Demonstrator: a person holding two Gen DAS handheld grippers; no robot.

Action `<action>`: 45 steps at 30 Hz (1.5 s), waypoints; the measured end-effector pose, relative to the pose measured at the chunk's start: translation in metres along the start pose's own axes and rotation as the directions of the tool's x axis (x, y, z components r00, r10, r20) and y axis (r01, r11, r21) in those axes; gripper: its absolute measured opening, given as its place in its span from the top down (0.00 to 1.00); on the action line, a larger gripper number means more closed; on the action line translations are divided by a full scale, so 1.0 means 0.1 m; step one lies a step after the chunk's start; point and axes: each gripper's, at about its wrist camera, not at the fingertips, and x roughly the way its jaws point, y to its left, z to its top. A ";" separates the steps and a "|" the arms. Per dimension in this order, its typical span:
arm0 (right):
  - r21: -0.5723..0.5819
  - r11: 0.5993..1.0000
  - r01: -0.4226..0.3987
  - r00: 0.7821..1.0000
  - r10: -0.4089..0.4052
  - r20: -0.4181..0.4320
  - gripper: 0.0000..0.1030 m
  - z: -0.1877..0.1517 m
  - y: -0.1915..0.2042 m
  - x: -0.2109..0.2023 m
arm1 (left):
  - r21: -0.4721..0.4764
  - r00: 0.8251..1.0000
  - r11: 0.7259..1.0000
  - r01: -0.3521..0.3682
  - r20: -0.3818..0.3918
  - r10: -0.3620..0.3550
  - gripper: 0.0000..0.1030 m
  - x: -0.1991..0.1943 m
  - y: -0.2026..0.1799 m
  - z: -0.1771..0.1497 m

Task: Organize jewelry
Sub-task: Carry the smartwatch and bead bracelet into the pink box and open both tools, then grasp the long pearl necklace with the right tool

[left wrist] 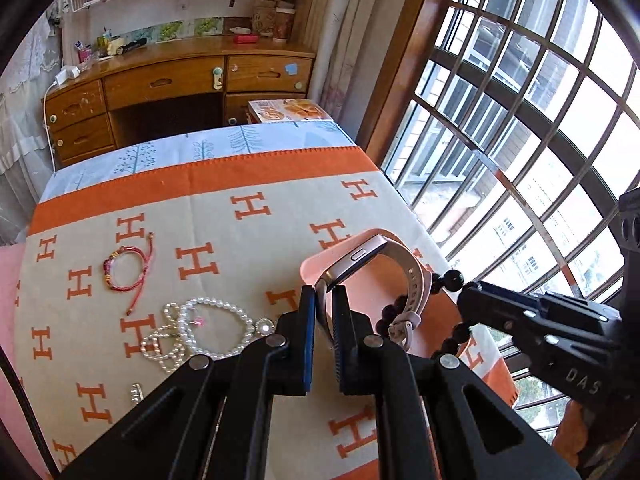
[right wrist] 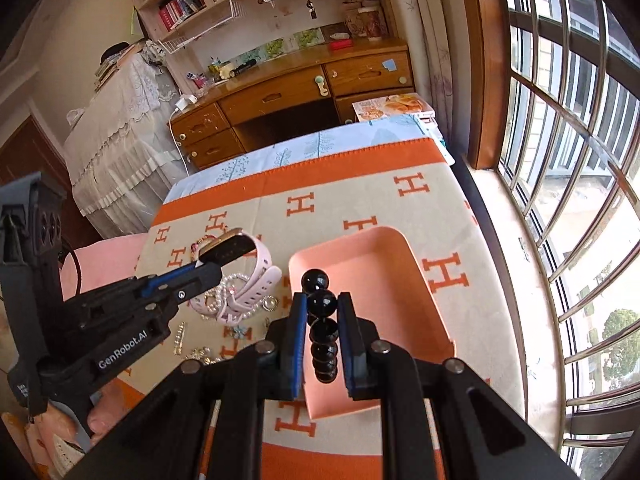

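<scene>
Glossy black beads (right wrist: 323, 304); matt pink tray (right wrist: 384, 280); woven blanket (left wrist: 240, 240).

"GenRobot.AI" marks the left gripper (right wrist: 202, 266), "DAS" the right gripper (left wrist: 464, 286), orange "H"s the blanket (left wrist: 248, 248).

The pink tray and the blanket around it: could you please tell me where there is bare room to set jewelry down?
The pink tray is bare inside. The blanket is free between the tray and its orange border, toward the desk. It is crowded left of the tray, around the pearl necklace and red cord bracelet.
</scene>
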 end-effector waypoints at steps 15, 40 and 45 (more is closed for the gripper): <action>0.003 0.997 0.081 0.995 -0.081 -0.065 0.78 -0.43 -0.50 0.32 | 0.035 0.991 0.999 0.008 -0.136 -0.003 0.86 0.87 -0.38 -0.06; -0.132 0.990 -0.048 0.999 0.049 0.001 0.72 -0.63 0.04 0.26 | -0.072 0.958 0.955 -0.286 -0.004 0.286 0.39 -0.08 0.53 -0.69; -0.185 0.980 -0.074 0.997 0.073 -0.012 0.72 -0.62 0.26 0.28 | -0.137 0.936 0.927 -0.348 -0.002 0.351 0.35 -0.36 0.92 -0.93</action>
